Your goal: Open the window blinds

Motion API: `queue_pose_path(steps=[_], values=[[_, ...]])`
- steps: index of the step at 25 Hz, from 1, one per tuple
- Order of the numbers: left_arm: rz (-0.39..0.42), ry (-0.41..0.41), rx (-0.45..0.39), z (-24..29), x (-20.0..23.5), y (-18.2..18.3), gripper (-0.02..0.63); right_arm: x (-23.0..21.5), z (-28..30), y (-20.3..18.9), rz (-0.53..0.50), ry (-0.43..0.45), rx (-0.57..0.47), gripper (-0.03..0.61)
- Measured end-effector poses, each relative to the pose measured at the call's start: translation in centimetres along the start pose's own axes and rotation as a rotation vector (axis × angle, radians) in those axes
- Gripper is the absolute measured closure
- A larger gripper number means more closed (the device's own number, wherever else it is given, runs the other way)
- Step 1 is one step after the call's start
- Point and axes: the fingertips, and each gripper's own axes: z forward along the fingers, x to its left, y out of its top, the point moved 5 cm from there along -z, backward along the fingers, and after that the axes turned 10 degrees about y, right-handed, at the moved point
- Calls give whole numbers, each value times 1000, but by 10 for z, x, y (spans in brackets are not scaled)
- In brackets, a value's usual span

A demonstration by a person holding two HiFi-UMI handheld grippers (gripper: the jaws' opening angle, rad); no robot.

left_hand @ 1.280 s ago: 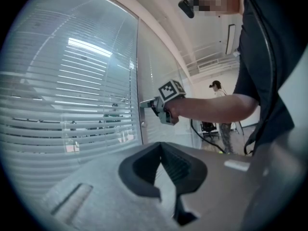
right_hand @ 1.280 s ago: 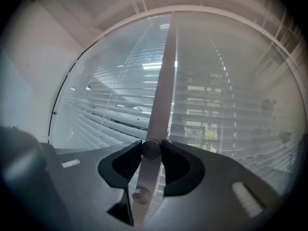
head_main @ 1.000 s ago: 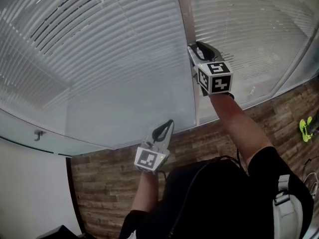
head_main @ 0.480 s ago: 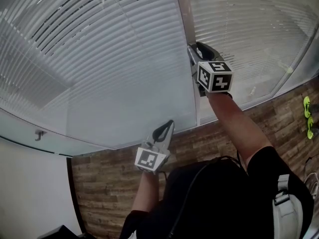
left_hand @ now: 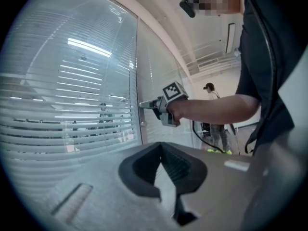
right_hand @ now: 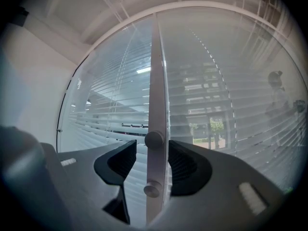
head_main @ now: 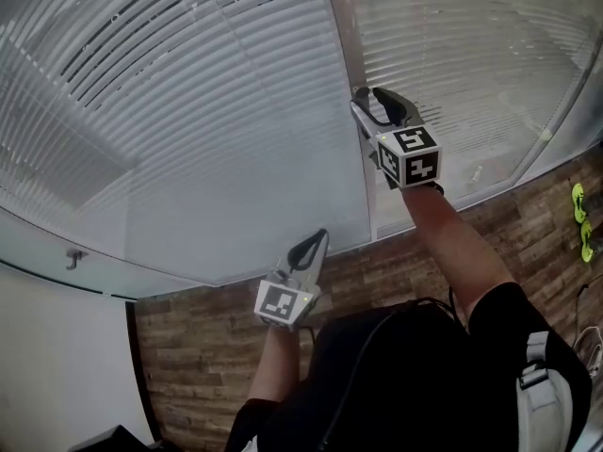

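Right claw [right_hand: 153, 150] has just been opening: now wide, straddling the upper knob [right_hand: 154, 139] on the post [right_hand: 157, 81] between 2 blinds [head_main: 188, 111], pads clear. Left claw [left_hand: 161, 148] closed, empty. Next, likely: close on knob, twist.

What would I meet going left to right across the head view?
Small wall bracket → left gripper → right gripper, its jaws having just been opening, the frame's knob between them → neon-green shoes on the floor.

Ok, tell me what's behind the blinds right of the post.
Through the gaps in the blinds, only a patch of greenery shows; the blinds cover everything else behind them.
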Motion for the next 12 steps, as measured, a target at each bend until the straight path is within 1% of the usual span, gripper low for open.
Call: queue_pose_path(steps=[3, 5, 10, 12], values=[[7, -22, -3, 5, -5, 2, 609, -1, -3, -4, -53, 14, 33, 374], [8, -35, -3, 7, -9, 3, 609, 0, -5, -3, -126, 23, 65, 374], [6, -41, 2, 11, -12, 1, 609, 15, -4, 16, -382, 52, 136, 373], [5, -39, 3, 11, -12, 0, 609, 20, -3, 26, -509, 43, 183, 373]])
